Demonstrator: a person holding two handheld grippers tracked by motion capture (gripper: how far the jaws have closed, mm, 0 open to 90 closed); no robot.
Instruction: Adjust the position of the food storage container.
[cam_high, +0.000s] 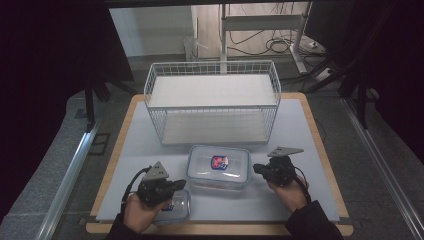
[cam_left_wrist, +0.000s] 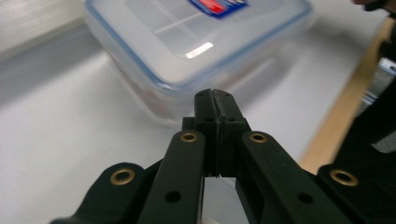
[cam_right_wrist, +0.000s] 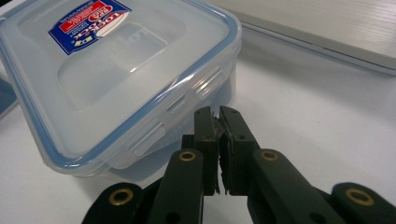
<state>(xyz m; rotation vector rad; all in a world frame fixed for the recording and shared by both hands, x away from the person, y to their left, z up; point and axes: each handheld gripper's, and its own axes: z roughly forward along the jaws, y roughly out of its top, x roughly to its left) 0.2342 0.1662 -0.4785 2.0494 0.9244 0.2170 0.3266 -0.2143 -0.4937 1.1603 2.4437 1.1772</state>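
The room is dim, with dark curtains hanging at both sides. A grey floor surrounds the tabletop, which is a pale sheet edged in light wood. Metal rails run along each side of it. Beyond, a white-framed stand rises from the floor, with black cables looped beneath.

The smaller container lies partly hidden under the left hand-held gripper. The larger container is motion-blurred in the left gripper view, its far side cut off by the top edge. Its label print is too small to read from above
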